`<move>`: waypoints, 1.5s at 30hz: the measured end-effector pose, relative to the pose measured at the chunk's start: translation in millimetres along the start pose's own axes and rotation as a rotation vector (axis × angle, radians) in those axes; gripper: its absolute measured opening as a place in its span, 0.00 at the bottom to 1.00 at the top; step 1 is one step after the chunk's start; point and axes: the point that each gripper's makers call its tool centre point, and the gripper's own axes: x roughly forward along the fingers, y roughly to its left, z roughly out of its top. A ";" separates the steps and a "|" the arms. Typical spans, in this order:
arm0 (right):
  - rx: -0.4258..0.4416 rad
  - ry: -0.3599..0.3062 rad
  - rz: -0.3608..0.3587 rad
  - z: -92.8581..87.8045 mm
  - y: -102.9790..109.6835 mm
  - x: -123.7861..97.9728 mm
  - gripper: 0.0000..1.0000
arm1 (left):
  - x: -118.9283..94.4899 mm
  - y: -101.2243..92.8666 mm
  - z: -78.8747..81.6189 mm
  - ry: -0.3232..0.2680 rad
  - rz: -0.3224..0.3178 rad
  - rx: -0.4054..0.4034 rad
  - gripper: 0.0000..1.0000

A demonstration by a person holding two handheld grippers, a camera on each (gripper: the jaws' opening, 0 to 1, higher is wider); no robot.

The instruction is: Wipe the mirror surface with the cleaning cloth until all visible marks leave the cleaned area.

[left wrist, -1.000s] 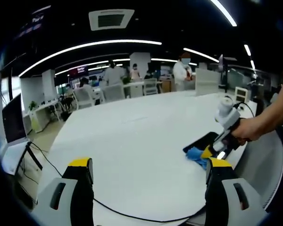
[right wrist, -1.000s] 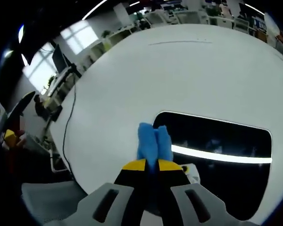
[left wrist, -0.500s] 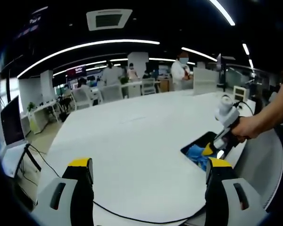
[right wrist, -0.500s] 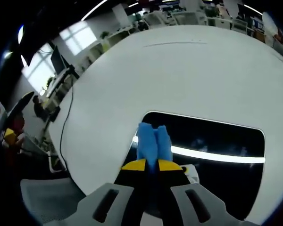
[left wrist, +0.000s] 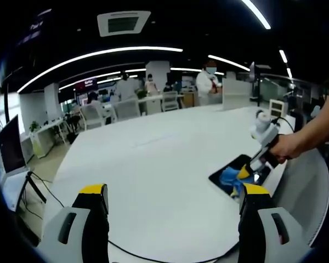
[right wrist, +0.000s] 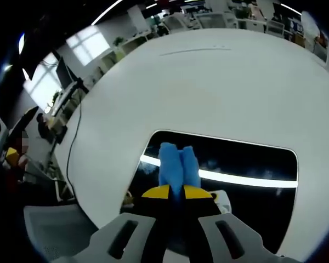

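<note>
At the centre bottom of the right gripper view, the right gripper (right wrist: 176, 192) has its two yellow-tipped jaws pressed together on a folded blue cleaning cloth (right wrist: 177, 166), soft and thick, its two rounded lobes sticking up past the tips. The cloth lies over the left part of the mirror (right wrist: 247, 164), a dark, glossy, round-cornered rectangle lying flat on the smooth white table (right wrist: 208, 87). The glass reflects a bright strip of ceiling light running across it; any marks on it are too faint to tell. Compared with a second ago, the cloth sat beside the mirror's left edge; now it sits inside that edge, over the glass.

In the left gripper view, the left gripper (left wrist: 172, 200) has its jaws wide apart at the lower edge, holding nothing. At the right of that frame a hand (left wrist: 288, 148) holds the right gripper down on the mirror (left wrist: 230, 172), with the blue cloth (left wrist: 229, 178) at its tip. A thin black cable (left wrist: 153, 256) curves along the table's near edge.
</note>
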 end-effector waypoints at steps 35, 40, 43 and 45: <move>0.078 -0.015 -0.095 -9.3 -80.5 -34.5 0.01 | 6.6 -8.2 6.0 -0.009 -0.020 0.010 1.00; 0.082 -0.014 -0.115 -10.7 -92.6 -38.9 0.01 | 6.8 -7.6 7.7 -0.009 -0.021 0.016 1.00; 0.084 -0.014 -0.123 -11.7 -98.8 -41.6 0.01 | 6.1 -7.6 8.1 -0.008 -0.022 0.019 1.00; 0.086 -0.014 -0.128 -12.3 -102.5 -43.3 0.01 | 5.5 -7.7 7.5 -0.005 -0.022 0.019 1.00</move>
